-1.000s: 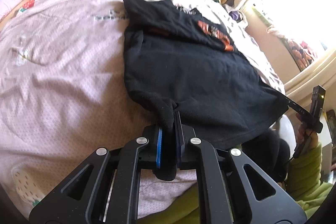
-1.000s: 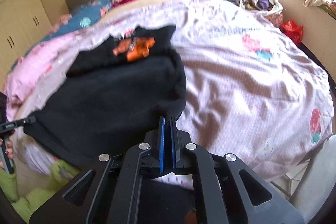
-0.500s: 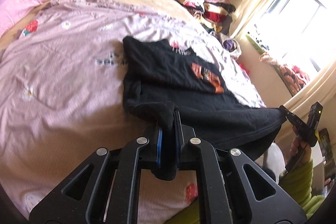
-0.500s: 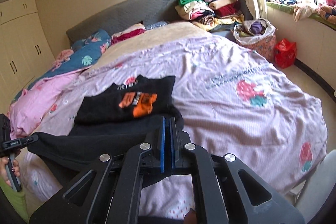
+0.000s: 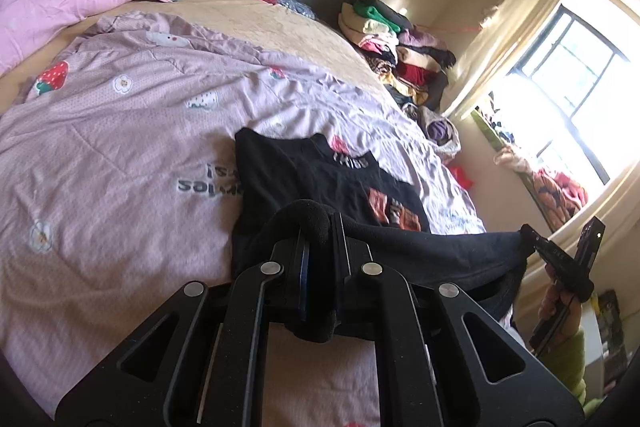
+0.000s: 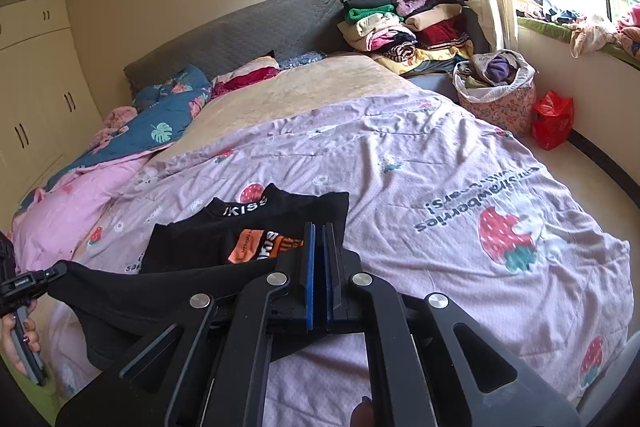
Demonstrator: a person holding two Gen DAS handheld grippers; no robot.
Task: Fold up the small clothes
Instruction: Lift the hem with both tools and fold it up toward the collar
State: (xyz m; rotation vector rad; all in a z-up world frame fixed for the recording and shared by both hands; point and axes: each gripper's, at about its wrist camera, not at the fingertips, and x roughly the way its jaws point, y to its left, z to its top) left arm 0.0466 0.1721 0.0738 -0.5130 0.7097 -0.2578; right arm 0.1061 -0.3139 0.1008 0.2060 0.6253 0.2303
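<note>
A black shirt (image 5: 312, 183) with an orange print lies on the pink strawberry bedspread (image 5: 120, 147); it also shows in the right wrist view (image 6: 224, 239). Its near hem (image 5: 440, 251) is lifted off the bed and stretched taut between both grippers. My left gripper (image 5: 320, 223) is shut on one bunched corner of the hem. My right gripper (image 6: 319, 231) is shut on the other corner, and it appears in the left wrist view (image 5: 536, 243) at the right. The left gripper shows at the left edge of the right wrist view (image 6: 40, 277).
A pile of folded clothes (image 6: 404, 23) sits at the bed's far right corner. A laundry basket (image 6: 496, 87) and a red bag (image 6: 554, 119) stand on the floor by the window. Pink and blue quilts (image 6: 120, 147) lie at the far left near the grey headboard (image 6: 240, 35).
Both grippers have risen and pulled back, lifting the shirt's near hem off the bed and stretching it between them. Both views now look higher over the bed.
</note>
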